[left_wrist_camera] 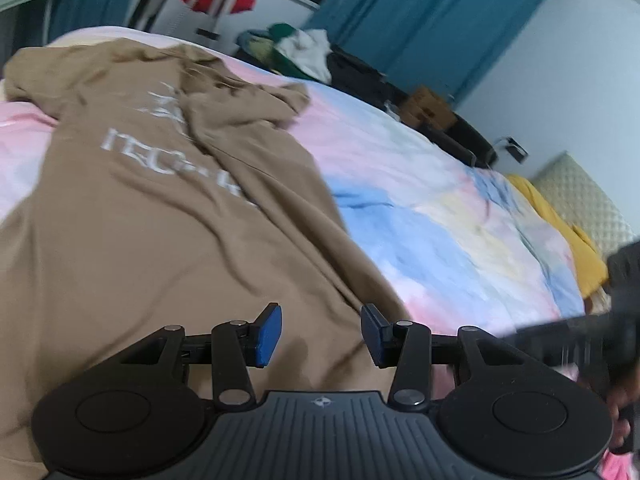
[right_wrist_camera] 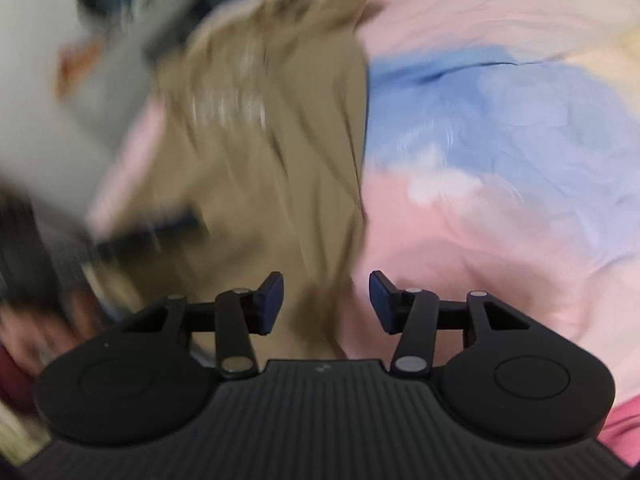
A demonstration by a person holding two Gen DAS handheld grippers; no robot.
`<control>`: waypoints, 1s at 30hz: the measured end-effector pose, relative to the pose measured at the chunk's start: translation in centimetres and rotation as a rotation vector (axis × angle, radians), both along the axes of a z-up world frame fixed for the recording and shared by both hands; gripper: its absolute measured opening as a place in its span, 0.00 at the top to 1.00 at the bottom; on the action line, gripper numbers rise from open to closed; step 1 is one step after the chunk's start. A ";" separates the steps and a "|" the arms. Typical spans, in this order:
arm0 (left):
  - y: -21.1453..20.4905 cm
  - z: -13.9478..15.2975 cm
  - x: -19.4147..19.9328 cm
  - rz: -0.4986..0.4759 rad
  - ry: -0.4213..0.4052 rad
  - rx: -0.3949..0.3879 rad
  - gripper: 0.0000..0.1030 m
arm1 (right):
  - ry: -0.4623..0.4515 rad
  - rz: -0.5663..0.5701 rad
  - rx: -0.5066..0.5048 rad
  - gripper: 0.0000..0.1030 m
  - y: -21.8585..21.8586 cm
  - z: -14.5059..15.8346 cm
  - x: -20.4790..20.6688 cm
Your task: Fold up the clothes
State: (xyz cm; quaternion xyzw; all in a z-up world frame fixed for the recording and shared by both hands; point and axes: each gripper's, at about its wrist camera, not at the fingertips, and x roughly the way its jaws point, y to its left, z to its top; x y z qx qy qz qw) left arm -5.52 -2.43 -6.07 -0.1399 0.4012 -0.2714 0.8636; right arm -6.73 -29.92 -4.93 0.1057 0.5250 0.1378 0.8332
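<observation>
Bedding: we note a pastel quilt (left_wrist_camera: 420, 184) bearing a tan shirt (left_wrist_camera: 140, 240), spread out with its white lettering partly creased out of sight. Right-wrist view is heavily blurred. Left gripper (left_wrist_camera: 321, 334) and right gripper (right_wrist_camera: 326, 304) both stand released, clasping nothing.

The left hand-held gripper (left_wrist_camera: 321, 334) is hanging with its jaws apart and nothing between the blue pads (left_wrist_camera: 267, 336); both fingers are pointing forward and level. The right hand-held gripper (right_wrist_camera: 326, 303) is likewise standing wide, its pads (right_wrist_camera: 273, 303) gripping nothing. In the left wrist view, the right hand-held gripper is showing as a dark blur at the right edge, with part of a hand (left_wrist_camera: 622, 420) beneath it. The right wrist view is blurring heavily.
</observation>
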 end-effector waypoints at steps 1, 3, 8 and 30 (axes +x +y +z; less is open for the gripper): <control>0.2 0.0 0.3 0.006 -0.003 0.004 0.56 | 0.028 0.044 -0.020 0.51 0.5 -0.2 -0.1; 0.1 -0.3 0.7 0.001 -0.006 0.016 0.56 | 0.071 0.098 -0.066 0.51 1.8 -0.9 -0.2; -1.3 -1.5 1.3 -0.041 -0.050 0.088 0.56 | 0.157 0.263 -0.295 0.62 6.2 -3.6 -0.3; -0.9 -3.7 2.2 -0.015 0.027 0.245 0.64 | -0.186 0.415 -0.353 0.93 13.2 7.0 -6.7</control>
